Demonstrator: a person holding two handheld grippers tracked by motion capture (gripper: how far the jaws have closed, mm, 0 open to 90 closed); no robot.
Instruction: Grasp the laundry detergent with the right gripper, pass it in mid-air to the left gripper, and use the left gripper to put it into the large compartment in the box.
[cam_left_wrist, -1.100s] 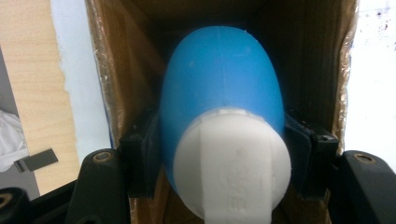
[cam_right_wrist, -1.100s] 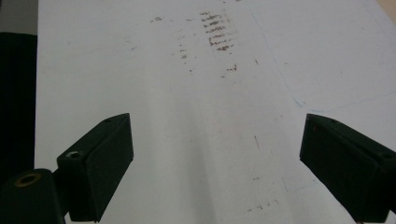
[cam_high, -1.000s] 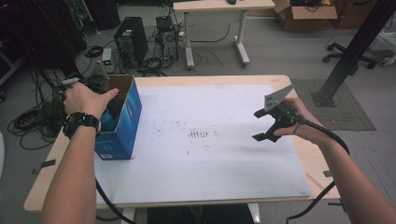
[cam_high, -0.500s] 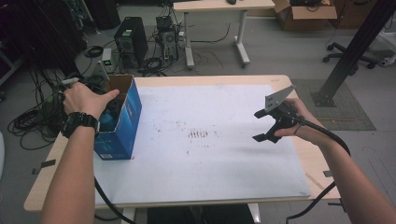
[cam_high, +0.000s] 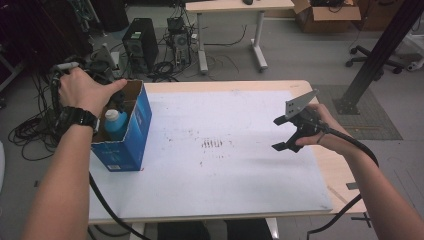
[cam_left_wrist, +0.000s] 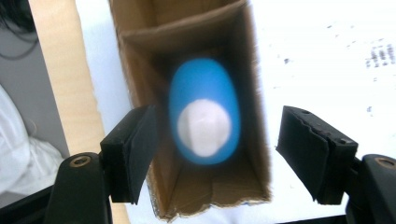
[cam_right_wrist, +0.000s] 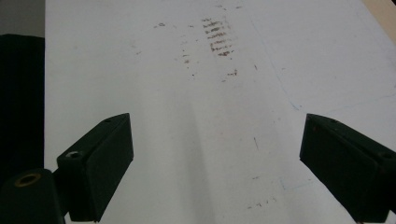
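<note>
A blue cardboard box (cam_high: 125, 135) stands open-topped at the left edge of the counter (cam_high: 225, 190), and everything else is placed from it. Inside the box sits a blue bottle (cam_high: 116, 125) with a white cap (cam_left_wrist: 204, 127), upright and close to the box's near wall; in the left tool view the bottle is blurred, so its shape is only roughly oval as far as can be told.

The left hand (cam_high: 87, 90) reaches over the far end of the box, a black watch (cam_high: 77, 119) on its wrist. The left tool (cam_left_wrist: 215, 154) hangs directly above the box opening, its jaws spread wide, one over each long wall of the box, with the bottle between them and touching neither.

Well to the right of the box, across a white sheet marked with small dark smudges (cam_high: 212, 145), the right hand (cam_high: 320, 127) holds the right tool (cam_high: 281, 134) above the counter (its grey three-cornered plate (cam_high: 299, 103) tilted upward). Its jaws are also spread wide, with only the bare white surface beneath them in the right tool view.
</note>
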